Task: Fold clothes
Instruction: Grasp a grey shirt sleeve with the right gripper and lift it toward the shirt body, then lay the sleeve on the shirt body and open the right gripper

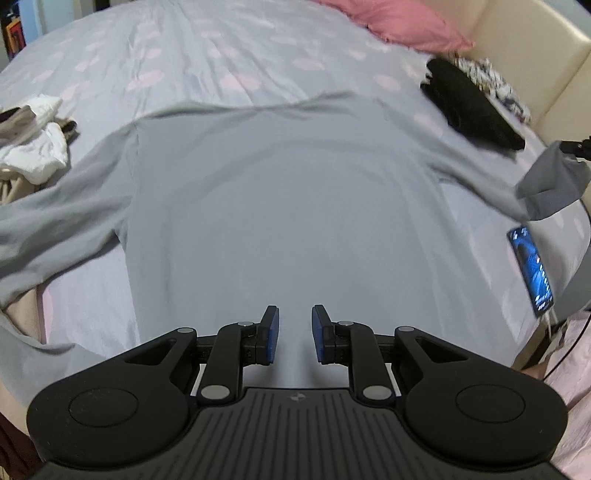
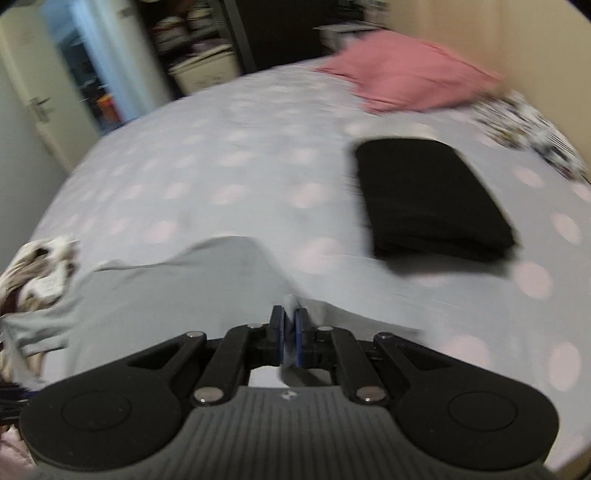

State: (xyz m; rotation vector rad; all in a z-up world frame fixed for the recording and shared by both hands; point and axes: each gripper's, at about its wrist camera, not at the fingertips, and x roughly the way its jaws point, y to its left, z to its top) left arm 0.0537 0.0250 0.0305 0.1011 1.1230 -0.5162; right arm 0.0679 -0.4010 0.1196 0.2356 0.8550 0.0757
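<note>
Grey fabric fills most of the left wrist view: a long-sleeved grey shirt (image 1: 288,206) lies spread flat on the bed (image 1: 229,55), the body in the middle and one sleeve running out to each side. The left gripper (image 1: 295,334) points steeply down over the lower part of the shirt. Its fingers (image 1: 272,334) stand a little apart, released, with nothing between the blue pads; whether they touch the cloth below I cannot tell. At the right edge the end of the far sleeve is lifted from the bed and bunched at the right gripper (image 1: 576,146), of which only a small dark part shows. Below it a phone (image 1: 530,267) with a lit screen lies on the bed near the edge. Farther back lie a folded black garment (image 1: 469,107), a patterned cloth just beside it, and a pink pillow (image 1: 402,26). On the left lies a heap of white clothes (image 1: 37,147).

In the right wrist view, which is blurred, the right gripper (image 2: 291,341) points downward, its fingers (image 2: 302,338) clenched on a fold of the grey shirt (image 2: 166,295), which hangs away to the left. The black garment (image 2: 432,195) lies well apart, ahead to the right, and the pink pillow (image 2: 406,70) behind it.
</note>
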